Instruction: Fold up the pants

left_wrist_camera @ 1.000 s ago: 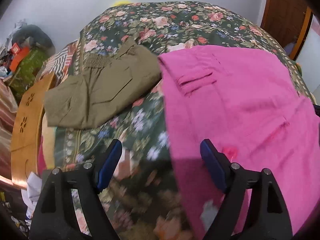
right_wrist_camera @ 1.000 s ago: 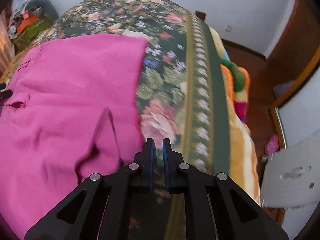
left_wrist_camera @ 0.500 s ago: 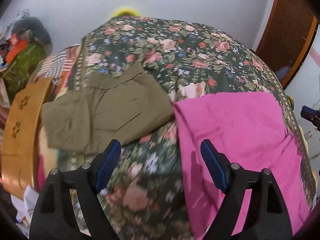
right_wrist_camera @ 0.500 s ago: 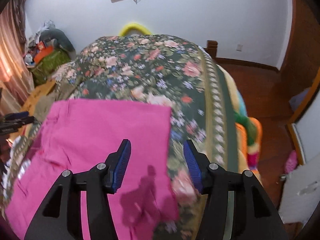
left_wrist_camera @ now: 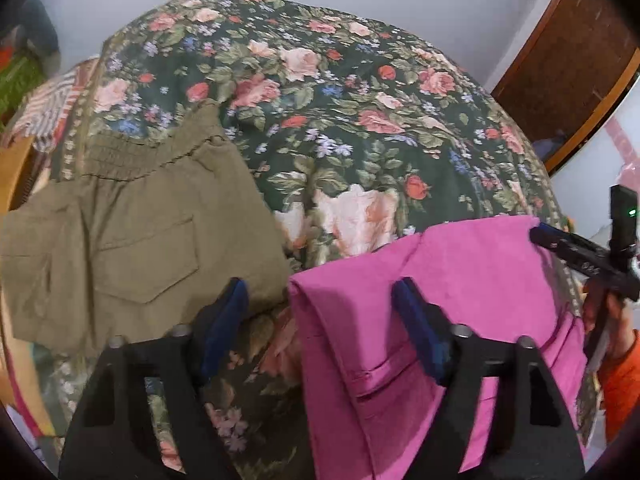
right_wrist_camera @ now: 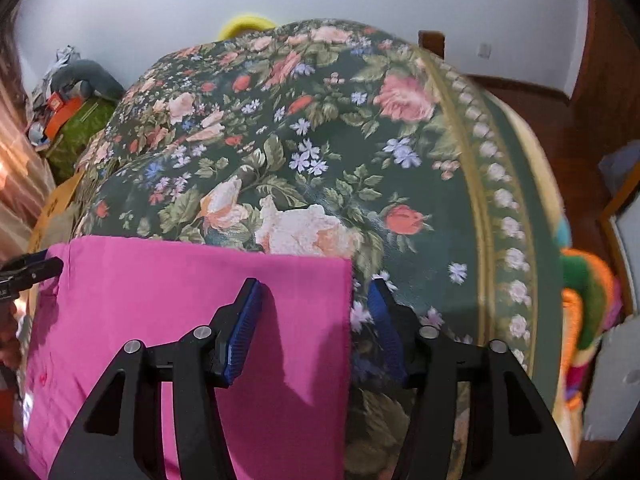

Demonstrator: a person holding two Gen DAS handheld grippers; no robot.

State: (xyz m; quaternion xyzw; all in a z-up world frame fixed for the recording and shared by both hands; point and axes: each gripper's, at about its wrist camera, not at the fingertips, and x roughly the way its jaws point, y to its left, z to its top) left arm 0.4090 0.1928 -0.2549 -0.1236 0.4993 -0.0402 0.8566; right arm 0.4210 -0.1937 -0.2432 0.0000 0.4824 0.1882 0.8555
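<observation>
1. Writing: no readable brand, label or text on any garment or claw in either view.
2. Pink pants (left_wrist_camera: pixel 460 280) lie folded flat on the floral bedspread (left_wrist_camera: pixel 340 120), at its near right part. In the right wrist view the pink pants (right_wrist_camera: pixel 192 300) show a straight far edge running left to right and a straight right edge running toward the camera. Long axis runs toward the camera.
3. A stitched pocket welt shows on the pink fabric near the left claw.
4. Left claw (left_wrist_camera: pixel 320 320): jaws spread apart, holding nothing; its right finger is over the pink fabric, its left finger near the olive pants.
5. Right claw (right_wrist_camera: pixel 314 320): jaws spread apart, holding nothing, straddling the right edge of the pink pants.
6. Olive pants (left_wrist_camera: pixel 132 240) lie folded left of the pink pair, elastic waistband at the far end, apart from it.
</observation>
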